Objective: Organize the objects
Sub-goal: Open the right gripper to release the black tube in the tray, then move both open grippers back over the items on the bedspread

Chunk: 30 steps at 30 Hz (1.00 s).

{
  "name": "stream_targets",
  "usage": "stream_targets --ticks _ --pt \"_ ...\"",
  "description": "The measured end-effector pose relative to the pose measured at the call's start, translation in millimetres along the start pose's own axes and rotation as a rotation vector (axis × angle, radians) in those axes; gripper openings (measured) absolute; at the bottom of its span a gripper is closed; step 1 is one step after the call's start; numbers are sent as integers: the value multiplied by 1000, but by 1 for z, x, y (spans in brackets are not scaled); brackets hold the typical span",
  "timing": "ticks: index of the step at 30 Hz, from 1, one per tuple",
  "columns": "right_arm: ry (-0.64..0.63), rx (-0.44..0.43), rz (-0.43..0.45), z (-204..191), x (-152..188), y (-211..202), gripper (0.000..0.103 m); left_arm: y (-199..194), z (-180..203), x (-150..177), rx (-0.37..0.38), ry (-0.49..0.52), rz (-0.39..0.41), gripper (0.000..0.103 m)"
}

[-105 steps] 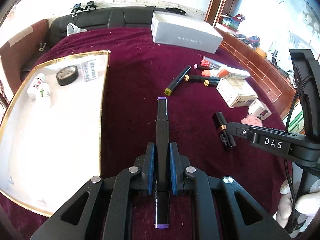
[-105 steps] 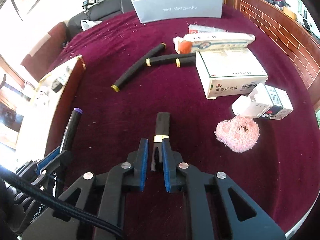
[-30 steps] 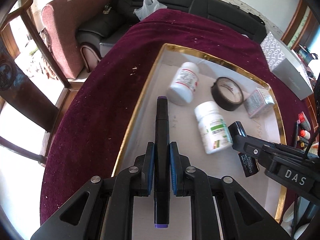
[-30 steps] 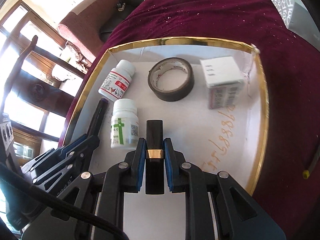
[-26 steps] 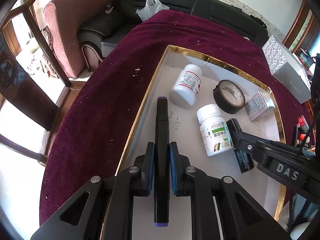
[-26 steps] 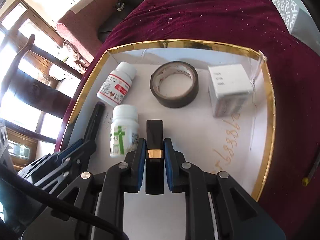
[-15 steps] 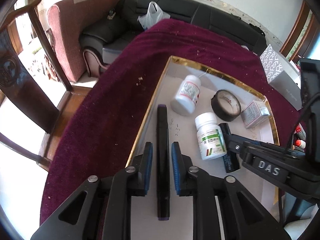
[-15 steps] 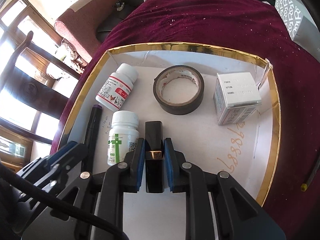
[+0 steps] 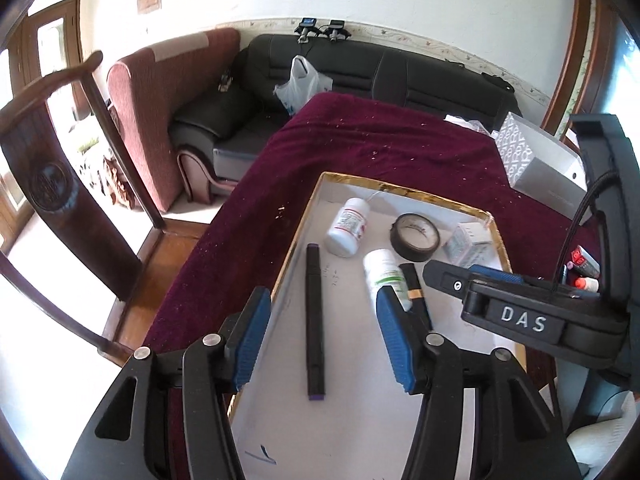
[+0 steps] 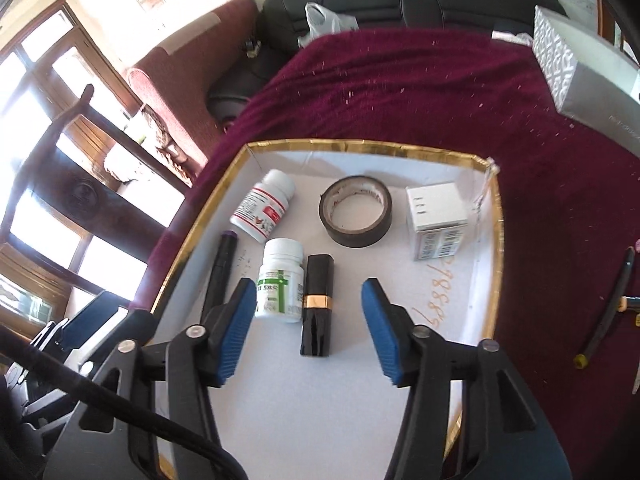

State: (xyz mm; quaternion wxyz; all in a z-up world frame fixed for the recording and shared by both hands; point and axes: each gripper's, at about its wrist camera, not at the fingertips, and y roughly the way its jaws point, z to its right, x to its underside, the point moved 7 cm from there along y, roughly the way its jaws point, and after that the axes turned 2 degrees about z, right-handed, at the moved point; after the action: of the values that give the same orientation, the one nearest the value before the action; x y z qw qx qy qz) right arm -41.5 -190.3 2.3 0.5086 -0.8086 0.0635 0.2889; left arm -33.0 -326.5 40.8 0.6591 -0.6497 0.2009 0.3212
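While its jaws are opening, the left gripper (image 9: 320,338) holds nothing; the purple-capped marker (image 9: 314,322) lies free in the gold-rimmed tray (image 9: 404,191). In the right wrist view, the right gripper (image 10: 310,326) is likewise opening, with the lipstick (image 10: 317,306) lying loose beside a green-labelled bottle (image 10: 280,280).

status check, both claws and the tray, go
Left claw opening, marker lying loose in tray. Right claw opening, lipstick down beside green-label bottle. Nothing blocking.

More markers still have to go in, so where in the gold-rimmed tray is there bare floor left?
Bare: the near end of the tray, and the strip between lipstick and right rim. Crowded: far end and left side.
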Motion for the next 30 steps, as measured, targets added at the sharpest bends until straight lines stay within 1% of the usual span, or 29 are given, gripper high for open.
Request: stream_targets --ticks 4,7,14,21,25,30 --pt "10 -11 31 2 4 -20 59 -16 12 2 -2 33 23 49" --pt "18 -15 47 6 9 -33 62 -29 21 3 -4 49 41 49" --pt "61 -25 75 34 24 -59 64 -57 50 9 14 103 73 49" --pt "150 -23 115 88 42 -94 64 -72 89 17 47 155 79 50" --pt "212 -1 156 131 54 -125 64 -75 122 27 94 186 64 50" --pt "281 62 213 190 70 -167 66 -75 164 44 170 215 26 50"
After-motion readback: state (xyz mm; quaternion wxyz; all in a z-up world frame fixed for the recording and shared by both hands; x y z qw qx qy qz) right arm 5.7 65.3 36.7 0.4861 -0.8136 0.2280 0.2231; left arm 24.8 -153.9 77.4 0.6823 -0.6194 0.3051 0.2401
